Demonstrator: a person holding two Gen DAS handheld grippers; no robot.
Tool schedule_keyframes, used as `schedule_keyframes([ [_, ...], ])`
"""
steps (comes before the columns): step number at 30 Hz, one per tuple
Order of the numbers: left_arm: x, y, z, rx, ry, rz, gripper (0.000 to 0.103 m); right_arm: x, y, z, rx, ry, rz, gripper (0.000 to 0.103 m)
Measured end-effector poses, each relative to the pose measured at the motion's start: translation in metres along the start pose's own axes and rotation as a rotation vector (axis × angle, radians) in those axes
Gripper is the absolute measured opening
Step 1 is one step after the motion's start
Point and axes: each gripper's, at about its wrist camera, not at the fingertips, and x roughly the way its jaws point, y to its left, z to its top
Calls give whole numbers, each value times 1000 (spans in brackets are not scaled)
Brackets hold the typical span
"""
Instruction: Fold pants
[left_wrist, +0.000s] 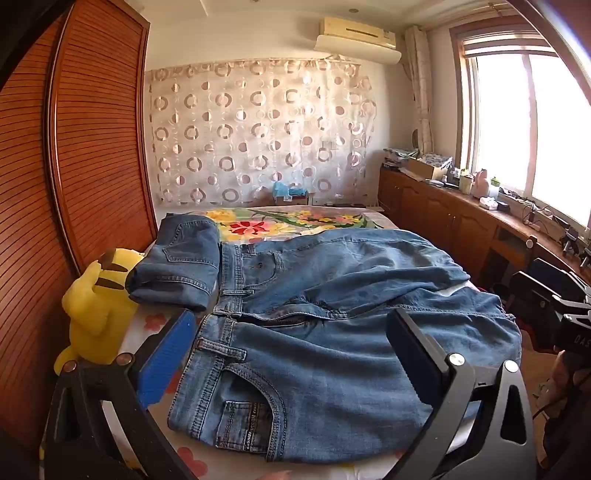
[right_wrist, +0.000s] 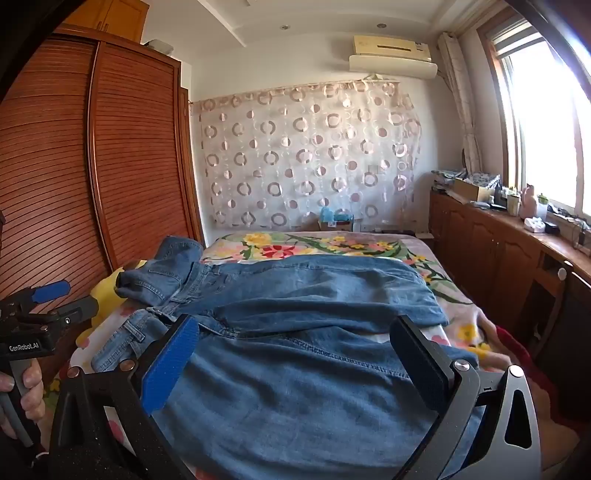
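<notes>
The jeans are faded blue denim with pale stitching. The bedsheet bears red, yellow and green flowers. The plush toy is yellow with dark-tipped ears. The curtain shows brownish circles on white.

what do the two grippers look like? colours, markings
Both match: black angular frames with silver rivets, one finger padded in ribbed blue, the other black. Left gripper shows white "GenRobot.AI" lettering and a grey handle in the right wrist view; right gripper has partial white letters on its body.
</notes>
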Motion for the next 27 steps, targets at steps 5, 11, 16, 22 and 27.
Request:
schedule_keyframes([
  [5,-1,0,0,-2,-11,1,103,-1,0,1,-2,-4,1,103],
  [11,-1,0,0,1,-13,3,103,0,0,1,-7,-9,2,103],
  [16,-1,0,0,2,-13,4,103,-3,2,-2,-3,-12,2,103],
  [22,-1,0,0,1,-15,3,103,-2,2,-2,-1,-9,-1,103],
  [27,0,0,0,1,-15,2,103,-4,3,-2,-1,-11,0,103],
])
